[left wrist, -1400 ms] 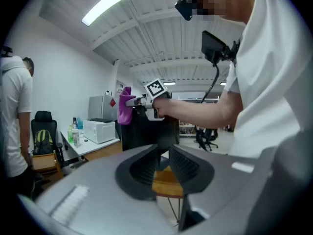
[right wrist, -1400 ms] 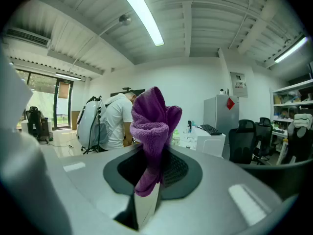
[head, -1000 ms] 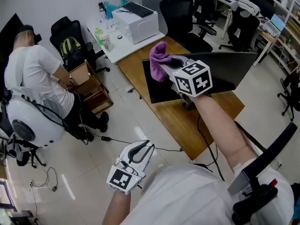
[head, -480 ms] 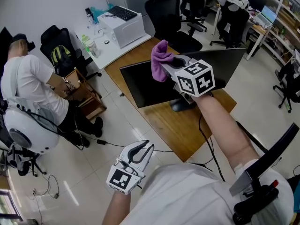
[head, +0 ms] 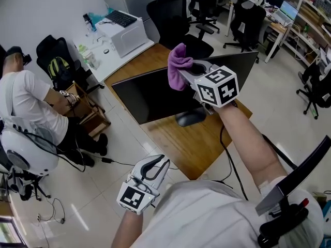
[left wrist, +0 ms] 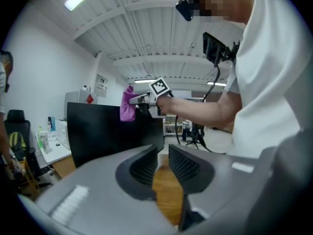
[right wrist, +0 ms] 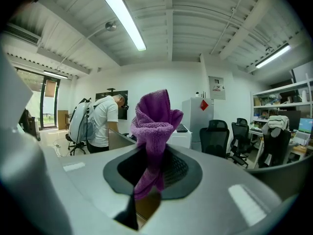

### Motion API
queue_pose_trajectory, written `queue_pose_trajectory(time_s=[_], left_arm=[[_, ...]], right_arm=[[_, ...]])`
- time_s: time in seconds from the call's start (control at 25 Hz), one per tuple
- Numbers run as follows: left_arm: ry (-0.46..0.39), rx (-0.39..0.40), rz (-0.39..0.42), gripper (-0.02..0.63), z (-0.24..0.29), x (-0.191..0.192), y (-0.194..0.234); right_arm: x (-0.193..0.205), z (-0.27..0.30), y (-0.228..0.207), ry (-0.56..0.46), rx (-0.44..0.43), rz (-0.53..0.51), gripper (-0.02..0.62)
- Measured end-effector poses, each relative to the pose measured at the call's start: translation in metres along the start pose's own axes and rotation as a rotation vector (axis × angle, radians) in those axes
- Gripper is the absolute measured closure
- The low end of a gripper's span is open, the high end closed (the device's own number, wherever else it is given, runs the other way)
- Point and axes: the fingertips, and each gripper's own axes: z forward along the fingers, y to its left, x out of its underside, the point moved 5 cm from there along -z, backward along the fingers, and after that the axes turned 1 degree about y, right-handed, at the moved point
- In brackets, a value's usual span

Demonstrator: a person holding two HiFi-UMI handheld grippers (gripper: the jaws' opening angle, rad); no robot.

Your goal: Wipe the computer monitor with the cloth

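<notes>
- While the left gripper hangs low beside the person's body, its jaws sit almost together with only a thin slit between the pads. Nothing is in them; the left gripper view shows bare wood through the slit.
- Further out, the right gripper is held up at arm's length, jaws clamped on the purple cloth. The right gripper view shows one bunched fold pinched between the pads, with a loose tuft standing above them and a tail hanging below.
- Beyond it stands the computer monitor, dark, upright on its stand on the wooden desk. The cloth sits at the screen's upper edge, toward its right side. No view settles whether it touches the glass.
- I judge this to be the approach step: the cloth is gripped and brought to the screen, and wiping looks not yet begun.
- The next move calls for laying the loose tuft against the glass and sweeping across it. Pressure should be light, since a hard push could rock the monitor on its stand, and the idle left gripper could steady the frame.
- Farthest off, another person bends over a box, near a white table and black office chairs.
</notes>
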Motion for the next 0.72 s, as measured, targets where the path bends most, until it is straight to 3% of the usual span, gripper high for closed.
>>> queue_pose_trajectory(time_s=[0.72], left_arm=[[0.044, 0.063, 0.020, 0.514, 0.072, -0.017, -0.027]], right_arm=[[0.017, -0.071, -0.097, -0.012, 0.084, 0.027, 0.529]])
